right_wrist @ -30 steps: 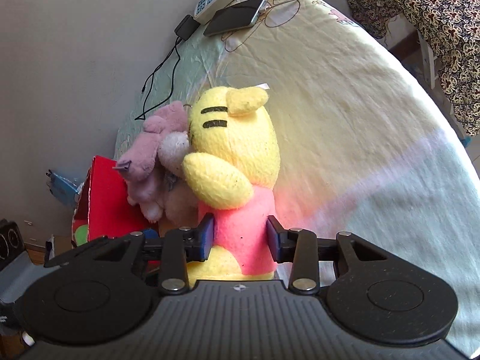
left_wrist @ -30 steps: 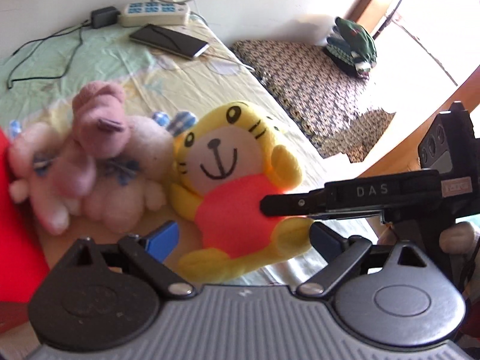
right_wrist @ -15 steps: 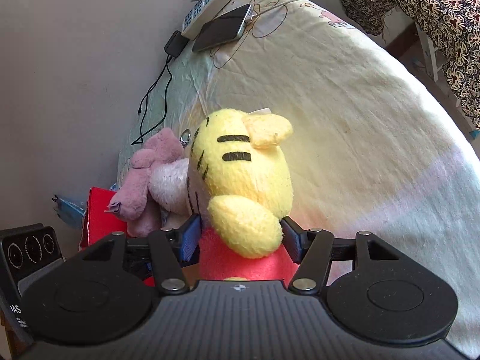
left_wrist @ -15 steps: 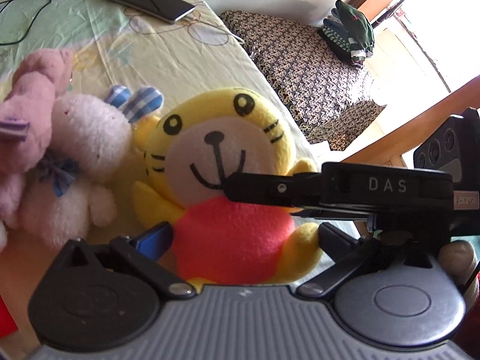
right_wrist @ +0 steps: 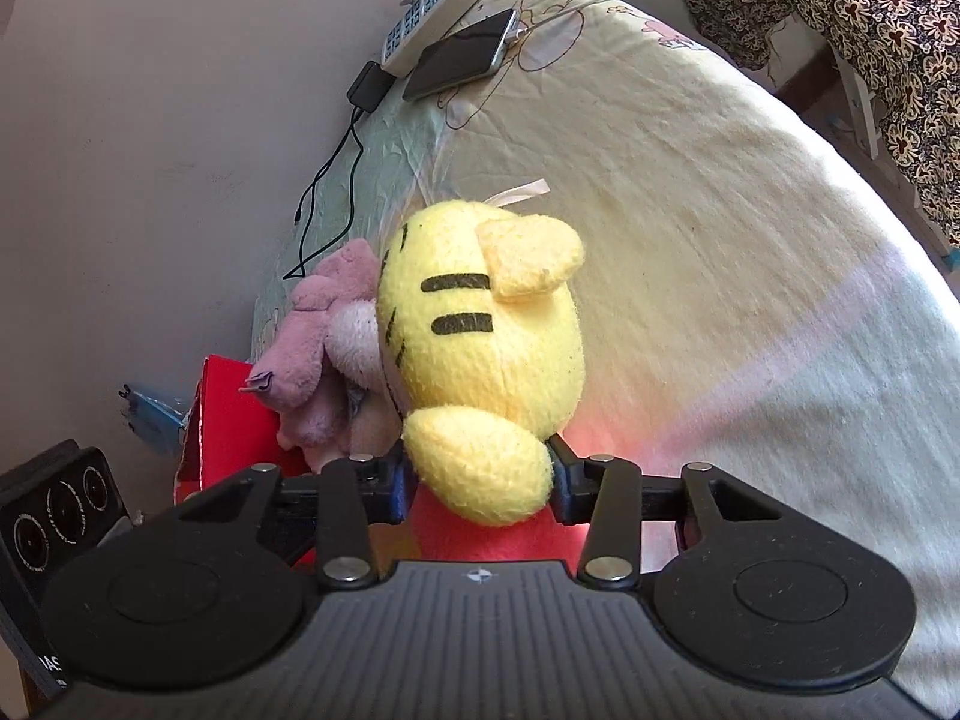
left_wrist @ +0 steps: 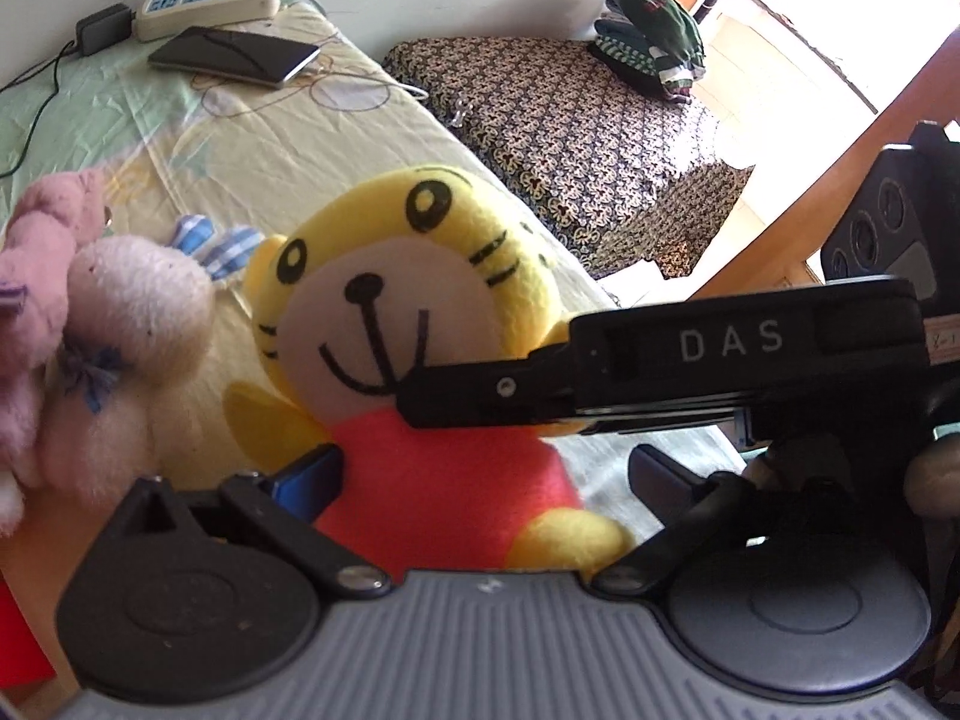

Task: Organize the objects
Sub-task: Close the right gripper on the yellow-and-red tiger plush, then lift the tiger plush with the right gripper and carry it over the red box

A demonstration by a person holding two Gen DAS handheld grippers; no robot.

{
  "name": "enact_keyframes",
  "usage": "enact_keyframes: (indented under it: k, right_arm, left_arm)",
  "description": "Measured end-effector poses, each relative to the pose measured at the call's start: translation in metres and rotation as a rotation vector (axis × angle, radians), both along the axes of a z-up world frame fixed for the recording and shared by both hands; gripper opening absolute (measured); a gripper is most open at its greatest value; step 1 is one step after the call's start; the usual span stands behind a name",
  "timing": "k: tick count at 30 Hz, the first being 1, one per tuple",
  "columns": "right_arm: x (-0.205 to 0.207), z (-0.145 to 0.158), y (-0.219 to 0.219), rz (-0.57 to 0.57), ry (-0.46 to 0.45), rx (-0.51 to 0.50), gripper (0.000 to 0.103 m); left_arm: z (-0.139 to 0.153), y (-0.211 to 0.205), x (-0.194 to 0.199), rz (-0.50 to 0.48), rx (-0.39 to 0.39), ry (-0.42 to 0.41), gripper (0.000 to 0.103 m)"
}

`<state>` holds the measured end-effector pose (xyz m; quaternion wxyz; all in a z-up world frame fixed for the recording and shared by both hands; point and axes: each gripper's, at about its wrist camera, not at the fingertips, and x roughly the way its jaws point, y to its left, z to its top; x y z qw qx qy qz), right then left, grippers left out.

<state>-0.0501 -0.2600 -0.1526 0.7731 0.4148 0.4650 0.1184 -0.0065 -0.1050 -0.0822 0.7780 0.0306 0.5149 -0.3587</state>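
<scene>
The right gripper (right_wrist: 480, 489) clamps the upright, left-gripper-facing tiger plush (right_wrist: 486, 330); left gripper (left_wrist: 486, 474) spread; its legs hidden.

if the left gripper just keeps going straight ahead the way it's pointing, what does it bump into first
Most likely the yellow tiger plush: its red belly sits between the open fingers of the left gripper, right ahead. The right gripper, clamped on the plush from the side, crosses just above that line, and depth is hard to judge.
</scene>
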Motion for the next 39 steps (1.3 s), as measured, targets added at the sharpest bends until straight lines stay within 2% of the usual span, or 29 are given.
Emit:
enact_keyframes:
  k: [5,10,19,29,36,39]
  right_arm:
    - [-0.017,0.014,-0.002,-0.025,-0.024,0.011,0.044]
    - [-0.023,0.041,0.01,-0.018,-0.096,0.009,0.044]
    - [-0.015,0.076,0.066,0.073,-0.197,0.042,0.044]
    - [0.012,0.115,0.15,0.222,-0.3,0.027,0.044]
    - [0.039,0.129,0.21,0.282,-0.324,-0.023,0.045]
    - [0.05,0.127,0.231,0.293,-0.308,-0.064,0.045]
  left_arm:
    - [0.018,0.005,-0.019,-0.035,-0.027,-0.059,0.098]
    - [0.047,0.019,-0.029,-0.013,-0.059,-0.145,0.098]
    - [0.09,0.09,-0.038,0.12,-0.121,-0.238,0.098]
    - [0.128,0.179,-0.047,0.284,-0.142,-0.349,0.098]
    - [0.133,0.234,-0.032,0.386,-0.132,-0.369,0.098]
    - [0.127,0.253,-0.021,0.419,-0.136,-0.338,0.098]
